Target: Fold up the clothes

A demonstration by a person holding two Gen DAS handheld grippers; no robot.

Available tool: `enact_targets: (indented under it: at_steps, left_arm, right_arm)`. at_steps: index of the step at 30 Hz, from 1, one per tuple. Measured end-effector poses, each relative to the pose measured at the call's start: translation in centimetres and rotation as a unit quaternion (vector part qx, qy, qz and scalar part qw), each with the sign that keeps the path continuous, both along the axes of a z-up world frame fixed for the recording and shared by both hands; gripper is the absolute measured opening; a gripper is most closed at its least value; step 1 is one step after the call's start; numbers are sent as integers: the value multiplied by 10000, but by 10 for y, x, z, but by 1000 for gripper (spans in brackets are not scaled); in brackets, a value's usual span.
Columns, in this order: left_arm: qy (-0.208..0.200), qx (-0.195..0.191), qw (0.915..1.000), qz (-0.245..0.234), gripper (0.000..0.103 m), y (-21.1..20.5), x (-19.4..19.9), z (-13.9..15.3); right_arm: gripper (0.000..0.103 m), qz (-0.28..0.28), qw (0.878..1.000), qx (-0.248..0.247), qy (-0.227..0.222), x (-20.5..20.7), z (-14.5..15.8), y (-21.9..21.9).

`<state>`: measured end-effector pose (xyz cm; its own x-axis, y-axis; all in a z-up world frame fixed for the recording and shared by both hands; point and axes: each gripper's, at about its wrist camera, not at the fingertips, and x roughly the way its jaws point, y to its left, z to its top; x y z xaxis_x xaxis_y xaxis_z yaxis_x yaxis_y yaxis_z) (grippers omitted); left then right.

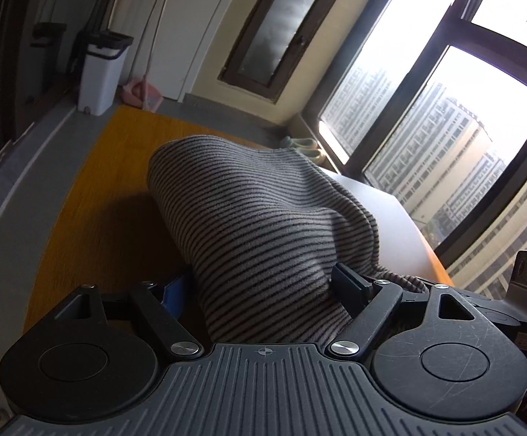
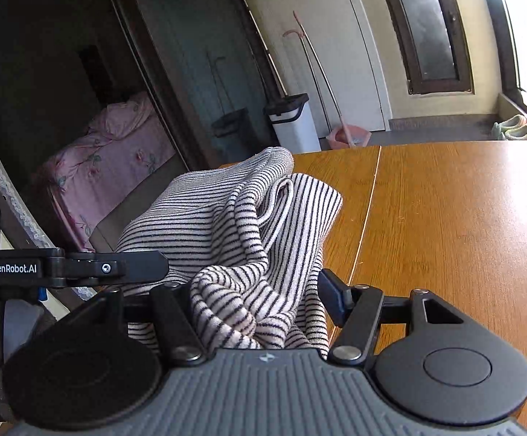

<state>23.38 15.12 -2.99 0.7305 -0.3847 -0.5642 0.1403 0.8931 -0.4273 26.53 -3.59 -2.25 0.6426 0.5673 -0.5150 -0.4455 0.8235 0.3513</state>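
Stage: early, no neat fold visible | striped garment [image 2: 234, 225] bunched, lifted above wooden table [image 2: 445, 225], table at 3 o'clock | left gripper [image 1: 263, 290] half-closed, clamping cloth | right gripper [image 2: 256, 301] likewise gripping bunched fabric | left: laying flat, folding.

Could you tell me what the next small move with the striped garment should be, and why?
Probably carry it forward over the bare wooden table and lay it flat. The striped garment hangs bunched and creased between the fingers of both the left gripper and the right gripper, so it likely needs spreading before any fold.
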Motion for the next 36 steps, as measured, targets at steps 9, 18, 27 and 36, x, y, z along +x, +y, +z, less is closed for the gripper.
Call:
enact_targets:
  at_steps: [9,18,27,36]
  left_arm:
    - [-98,26,9999,-47,87,-3,26,-3]
    - [-60,-121,9999,-48,89,-1,40,-12]
    - [-69,-72,10000,-2,89,2,42,-13]
    - [-377,73,9989,275,94,-3,20,-13]
  right_arm:
    - [64,-58,9999,-98,-117,27,1,11]
    - [68,-97,9999,-81,-91,39,0,10]
    - [76,-247,9994,-178,-179,33,1,4]
    - [79,-448,9981,-232,-365,13,4,5]
